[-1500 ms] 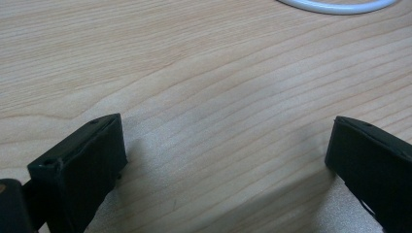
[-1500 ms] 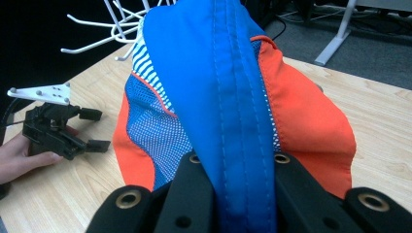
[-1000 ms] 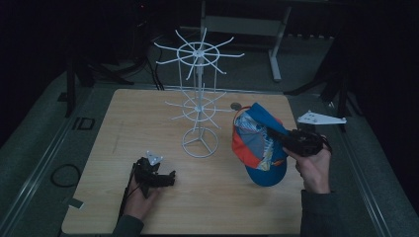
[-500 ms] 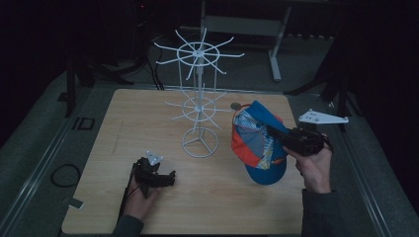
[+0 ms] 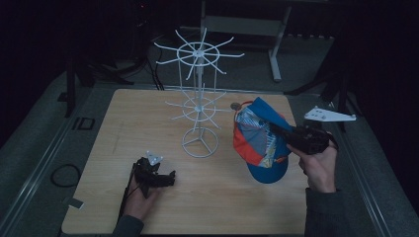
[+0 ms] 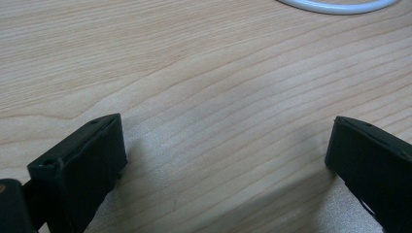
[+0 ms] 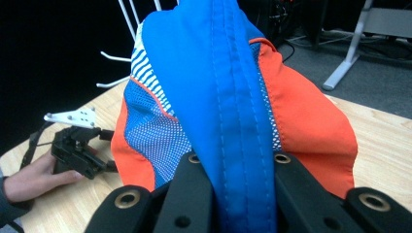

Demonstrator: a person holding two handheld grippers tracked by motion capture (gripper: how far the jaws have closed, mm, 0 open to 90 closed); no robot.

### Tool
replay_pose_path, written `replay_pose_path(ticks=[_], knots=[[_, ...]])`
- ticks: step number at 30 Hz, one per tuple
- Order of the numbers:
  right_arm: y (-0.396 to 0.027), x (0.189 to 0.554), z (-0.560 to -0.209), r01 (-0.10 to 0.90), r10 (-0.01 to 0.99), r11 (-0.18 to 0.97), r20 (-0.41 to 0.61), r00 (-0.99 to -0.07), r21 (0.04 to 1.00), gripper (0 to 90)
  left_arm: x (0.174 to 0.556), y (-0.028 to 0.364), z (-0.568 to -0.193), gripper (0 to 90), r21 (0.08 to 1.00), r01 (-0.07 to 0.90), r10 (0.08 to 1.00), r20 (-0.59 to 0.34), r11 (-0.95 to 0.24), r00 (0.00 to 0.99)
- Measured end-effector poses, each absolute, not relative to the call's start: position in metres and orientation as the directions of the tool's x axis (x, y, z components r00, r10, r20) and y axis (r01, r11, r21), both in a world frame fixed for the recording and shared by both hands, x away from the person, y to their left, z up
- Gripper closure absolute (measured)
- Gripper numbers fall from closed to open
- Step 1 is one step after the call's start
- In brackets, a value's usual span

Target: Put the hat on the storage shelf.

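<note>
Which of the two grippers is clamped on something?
The right gripper: its jaws pinch the blue, orange and striped cap. The left gripper rests on the wooden table with open jaws.

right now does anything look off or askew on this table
Nothing looks damaged or spilled. The cap hangs crumpled from the right gripper, pinched by a blue seam, beside the upright white wire rack. The left gripper rests open on the table.
</note>
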State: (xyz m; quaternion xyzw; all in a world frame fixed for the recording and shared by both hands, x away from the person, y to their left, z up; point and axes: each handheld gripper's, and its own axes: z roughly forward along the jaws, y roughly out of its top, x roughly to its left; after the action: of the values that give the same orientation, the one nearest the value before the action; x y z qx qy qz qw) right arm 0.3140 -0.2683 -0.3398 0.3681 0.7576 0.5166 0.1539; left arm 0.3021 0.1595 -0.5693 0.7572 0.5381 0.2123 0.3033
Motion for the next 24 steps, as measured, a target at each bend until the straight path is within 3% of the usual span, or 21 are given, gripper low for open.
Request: replay_pose_path(ticks=[24], knots=[[-0.268,0.31,-0.323,0.38,0.676,0.205,0.15,-0.721,0.902,87.0,0.302,0.159,-0.569,1.4,0.688,0.686,0.944,-0.005,-0.236,0.33]])
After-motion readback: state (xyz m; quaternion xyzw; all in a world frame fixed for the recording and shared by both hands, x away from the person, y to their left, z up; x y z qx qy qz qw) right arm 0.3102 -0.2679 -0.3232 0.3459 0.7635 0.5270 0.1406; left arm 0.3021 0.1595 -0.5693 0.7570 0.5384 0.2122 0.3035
